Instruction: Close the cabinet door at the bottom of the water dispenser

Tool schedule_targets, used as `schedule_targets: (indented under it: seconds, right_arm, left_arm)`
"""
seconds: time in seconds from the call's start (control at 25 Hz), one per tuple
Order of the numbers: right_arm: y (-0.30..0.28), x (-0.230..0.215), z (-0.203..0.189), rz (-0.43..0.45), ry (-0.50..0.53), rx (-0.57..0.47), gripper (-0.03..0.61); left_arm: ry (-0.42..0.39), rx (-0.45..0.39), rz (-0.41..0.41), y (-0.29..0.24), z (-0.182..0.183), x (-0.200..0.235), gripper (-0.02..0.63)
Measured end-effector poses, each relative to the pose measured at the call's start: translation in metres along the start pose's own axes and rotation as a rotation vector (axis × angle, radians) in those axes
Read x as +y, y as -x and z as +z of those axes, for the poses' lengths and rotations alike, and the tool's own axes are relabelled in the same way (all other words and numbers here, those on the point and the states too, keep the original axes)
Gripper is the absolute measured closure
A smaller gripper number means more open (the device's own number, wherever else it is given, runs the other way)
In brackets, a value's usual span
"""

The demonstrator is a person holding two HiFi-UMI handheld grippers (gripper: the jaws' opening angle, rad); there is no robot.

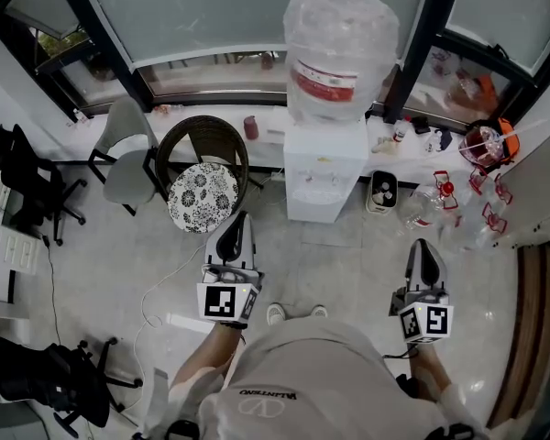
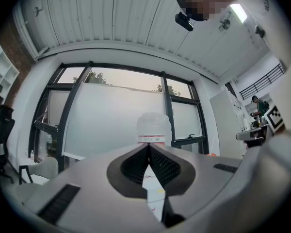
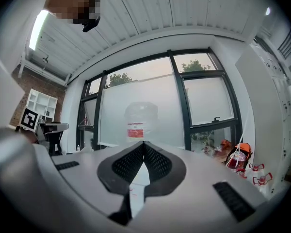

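The cabinet door [image 1: 312,211] is sitting low on the water dispenser [image 1: 325,154] at twelve o'clock, too foreshortened to judge. I am holding my left gripper [image 1: 242,218] and right gripper [image 1: 423,244] pinched together and empty, well short of it. If it is ajar, I am judging a square push with closed tips best.

Closed left gripper [image 2: 148,147] before water bottle [image 2: 154,128]
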State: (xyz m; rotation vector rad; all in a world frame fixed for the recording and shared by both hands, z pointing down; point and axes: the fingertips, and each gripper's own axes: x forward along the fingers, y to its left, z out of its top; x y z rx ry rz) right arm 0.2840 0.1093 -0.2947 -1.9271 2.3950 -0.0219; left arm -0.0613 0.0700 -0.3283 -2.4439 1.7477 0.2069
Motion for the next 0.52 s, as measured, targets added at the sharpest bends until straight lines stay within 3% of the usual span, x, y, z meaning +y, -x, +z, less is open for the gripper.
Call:
schedule_targets:
  seconds: [0.16, 0.52]
  right_arm:
    - [0.001, 0.0, -0.002, 0.002, 0.006, 0.01, 0.561]
    - [0.005, 0.002, -0.005, 0.007, 0.008, 0.014, 0.561]
  left_arm:
    - [-0.005, 0.026, -0.06, 0.001, -0.006, -0.012, 0.606]
    - [0.022, 0.044, -0.073, 0.007, -0.011, -0.02, 0.606]
